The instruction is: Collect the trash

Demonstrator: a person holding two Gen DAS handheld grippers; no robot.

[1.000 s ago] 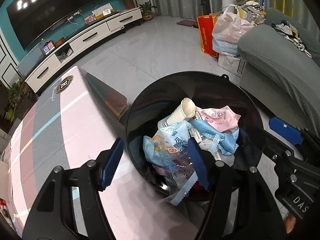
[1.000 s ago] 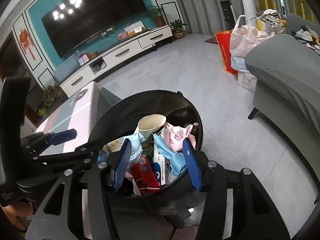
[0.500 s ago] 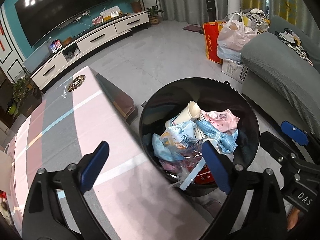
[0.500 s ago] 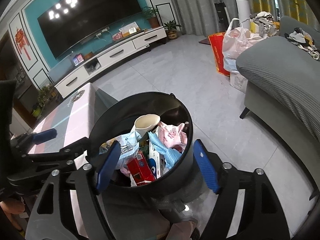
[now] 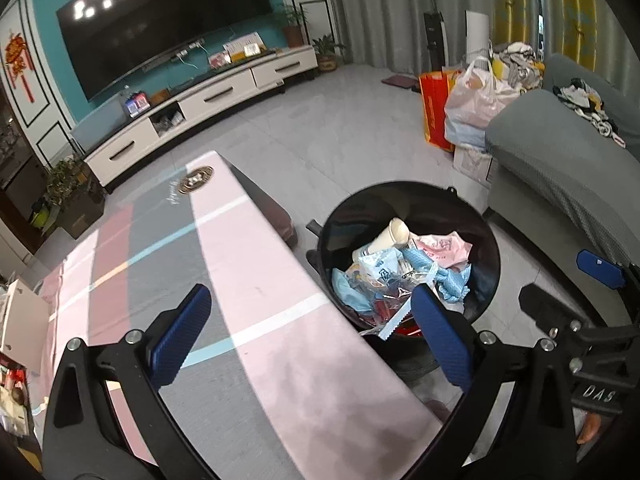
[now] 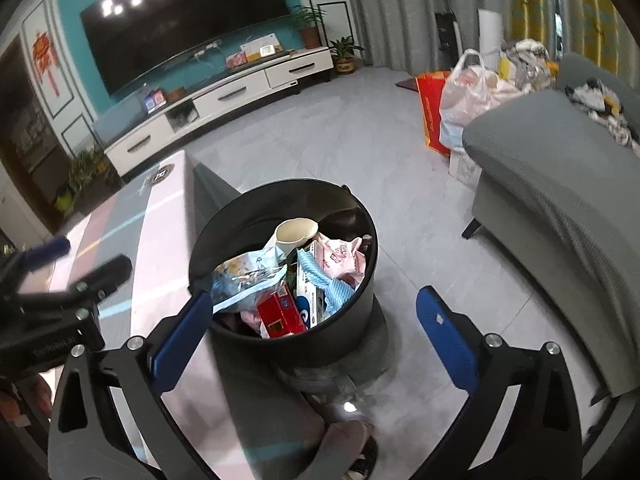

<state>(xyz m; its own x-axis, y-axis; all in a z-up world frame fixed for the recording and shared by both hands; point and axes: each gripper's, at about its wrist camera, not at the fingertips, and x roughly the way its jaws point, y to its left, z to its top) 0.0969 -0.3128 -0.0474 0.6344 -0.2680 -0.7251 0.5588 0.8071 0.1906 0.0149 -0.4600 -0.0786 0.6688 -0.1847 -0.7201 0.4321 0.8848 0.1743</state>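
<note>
- Living room: grey tiled floor (image 6: 360, 140), grey sofa (image 6: 560, 184) on the right, TV (image 5: 160, 24) on a teal wall over a white cabinet (image 5: 208, 96). Full shopping bags (image 5: 472, 100) stand by the sofa's far end.
- A low table (image 5: 248, 280) with a pink, grey and blue striped top runs along the left side. No loose litter shows on the part in view.
- Black bin (image 6: 360, 312) stands on the floor, tight against the table's edge, between table and sofa. The trash lies inside it: paper cup (image 6: 294, 232), pink wrapper (image 6: 340, 260), blue cloth (image 6: 316, 272), red carton (image 6: 276, 312), pale blue bags (image 6: 244, 276).
- Left gripper (image 5: 308, 336): jaws opening, spread wide, nothing between them. It hangs over the table edge and the bin's near rim; a crinkled clear wrapper (image 5: 394, 300) lies in the bin just past its right pad, whether touching I cannot tell.
- Right gripper (image 6: 316, 336): jaws opening, wide, empty. It frames the bin from above, pads clear of the rim.
- Step in hand, as I judge it: a drop into the bin looks finished, both tongs free.
- Next move calls for: finding any remaining litter, likely outside these views, and swinging a gripper away from the bin without clipping its rim or the other tool.
</note>
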